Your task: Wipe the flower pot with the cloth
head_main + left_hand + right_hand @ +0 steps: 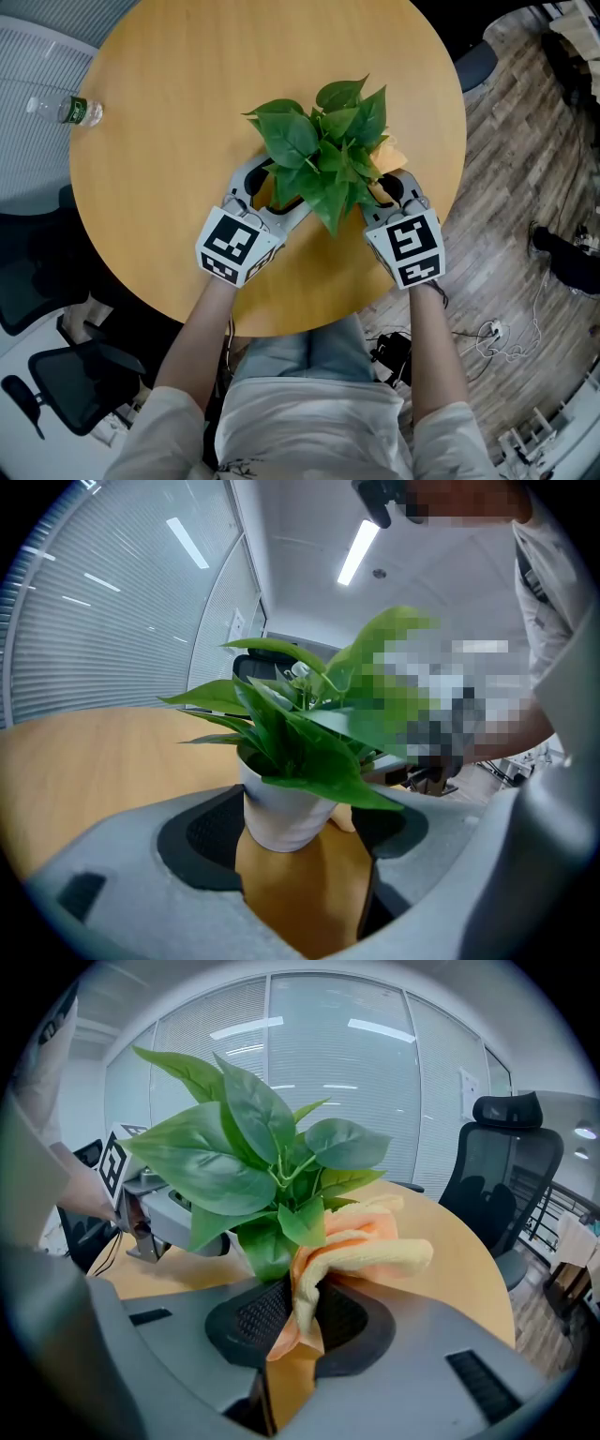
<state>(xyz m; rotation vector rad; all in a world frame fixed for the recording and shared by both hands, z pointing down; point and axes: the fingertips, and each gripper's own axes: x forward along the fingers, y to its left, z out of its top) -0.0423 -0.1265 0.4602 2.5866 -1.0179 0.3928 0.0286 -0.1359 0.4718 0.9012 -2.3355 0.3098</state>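
Observation:
A leafy green plant (323, 150) in a white flower pot (281, 808) stands near the table's front edge. My left gripper (258, 187) reaches round the pot from the left. In the left gripper view the pot sits between the jaws, which are closed on it, and the left pad (211, 832) lies against its side. My right gripper (300, 1307) is shut on an orange and yellow cloth (366, 1246). It holds the cloth against the pot's right side, under the leaves. In the head view the cloth (391, 150) shows beyond the right gripper (394, 183), and the leaves hide most of the pot.
The round wooden table (187, 84) holds a water bottle (70, 110) at its far left edge. Black office chairs (56, 375) stand by the table at lower left, another chair (502, 1166) on the far side. Cables (492, 333) lie on the floor at right.

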